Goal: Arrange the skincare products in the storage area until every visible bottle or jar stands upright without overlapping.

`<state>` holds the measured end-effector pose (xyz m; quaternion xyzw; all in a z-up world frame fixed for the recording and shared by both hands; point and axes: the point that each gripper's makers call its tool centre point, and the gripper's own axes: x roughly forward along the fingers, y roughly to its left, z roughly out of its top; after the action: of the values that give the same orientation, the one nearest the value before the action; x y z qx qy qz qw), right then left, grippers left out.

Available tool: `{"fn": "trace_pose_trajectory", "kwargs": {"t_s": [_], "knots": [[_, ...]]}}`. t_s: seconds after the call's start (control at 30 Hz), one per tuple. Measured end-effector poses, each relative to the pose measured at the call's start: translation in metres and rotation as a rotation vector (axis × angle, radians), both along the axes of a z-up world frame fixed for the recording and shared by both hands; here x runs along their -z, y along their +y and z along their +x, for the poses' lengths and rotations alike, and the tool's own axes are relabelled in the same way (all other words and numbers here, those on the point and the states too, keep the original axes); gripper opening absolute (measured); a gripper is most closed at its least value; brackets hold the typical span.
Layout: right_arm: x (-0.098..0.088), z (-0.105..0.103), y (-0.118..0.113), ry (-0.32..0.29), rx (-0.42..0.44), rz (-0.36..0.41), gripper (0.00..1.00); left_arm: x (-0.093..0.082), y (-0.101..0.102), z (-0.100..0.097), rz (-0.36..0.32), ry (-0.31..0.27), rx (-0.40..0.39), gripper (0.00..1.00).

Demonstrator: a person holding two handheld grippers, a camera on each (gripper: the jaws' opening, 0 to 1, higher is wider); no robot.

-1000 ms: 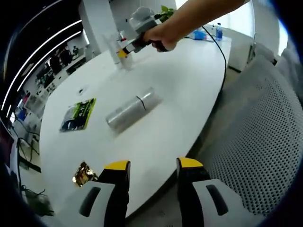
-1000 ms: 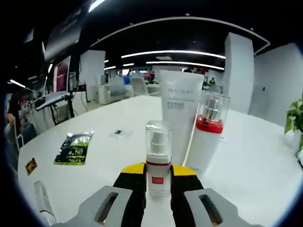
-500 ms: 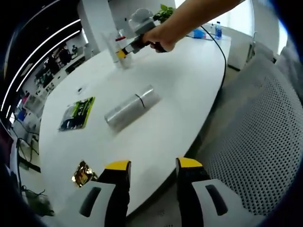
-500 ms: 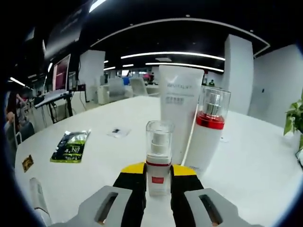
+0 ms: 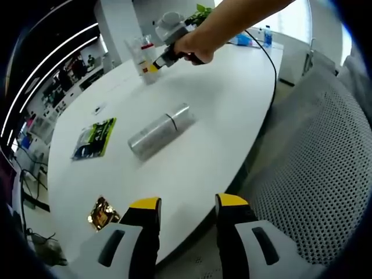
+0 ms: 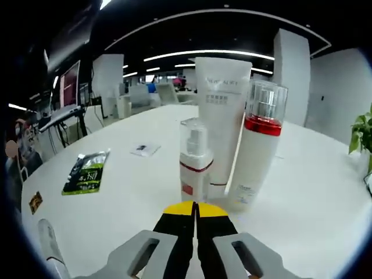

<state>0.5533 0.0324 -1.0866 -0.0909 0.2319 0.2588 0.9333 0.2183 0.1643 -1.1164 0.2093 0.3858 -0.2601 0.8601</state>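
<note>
A small clear-capped pump bottle (image 6: 195,165) stands upright on the white table (image 6: 302,192), just past my right gripper (image 6: 196,210), whose jaws are shut together with nothing between them. Right behind the bottle stand a tall white tube (image 6: 221,116) and a white bottle with a red collar (image 6: 258,151). A silver bottle (image 5: 160,131) lies on its side mid-table. My left gripper (image 5: 189,203) hangs open over the table's near edge, well short of the silver bottle. Far across the table, a person's hand (image 5: 192,46) holds the right gripper (image 5: 158,60) by the standing group (image 5: 139,51).
A green sachet (image 5: 93,139) and a gold packet (image 5: 103,212) lie on the table's left side; the green sachet (image 6: 87,171) and a small card (image 6: 144,149) lie left of the bottles. A mesh chair (image 5: 325,174) stands beside the table edge. A cable (image 5: 268,64) trails over the table.
My right gripper's jaws have come off the small pump bottle and shut together; the bottle now stands free beside the tube. The left gripper has barely moved.
</note>
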Motion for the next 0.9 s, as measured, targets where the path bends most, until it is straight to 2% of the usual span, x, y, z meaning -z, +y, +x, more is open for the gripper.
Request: {"fn": "trace_pose_trajectory", "kwargs": {"t_s": [0.1, 0.13, 0.2, 0.27, 0.57, 0.9], "knots": [[0.001, -0.005, -0.001, 0.022, 0.027, 0.01, 0.0, 0.0, 0.0, 0.0, 0.001, 0.002, 0.0, 0.33], [0.003, -0.007, 0.0, 0.028, 0.034, 0.01, 0.08, 0.0, 0.0, 0.0, 0.003, 0.003, 0.001, 0.32], [0.004, -0.009, 0.001, 0.031, 0.04, 0.01, 0.16, 0.0, 0.0, 0.0, 0.003, 0.003, 0.0, 0.32], [0.005, -0.013, 0.004, 0.046, 0.04, 0.02, 0.16, 0.001, 0.001, -0.001, 0.006, 0.005, 0.002, 0.32], [-0.01, -0.005, 0.013, 0.011, 0.066, 0.03, 0.15, 0.002, 0.002, -0.001, 0.015, 0.01, 0.004, 0.31], [-0.005, -0.002, -0.002, 0.019, 0.079, 0.013, 0.14, 0.003, 0.002, -0.001, 0.02, 0.011, 0.008, 0.31]]}}
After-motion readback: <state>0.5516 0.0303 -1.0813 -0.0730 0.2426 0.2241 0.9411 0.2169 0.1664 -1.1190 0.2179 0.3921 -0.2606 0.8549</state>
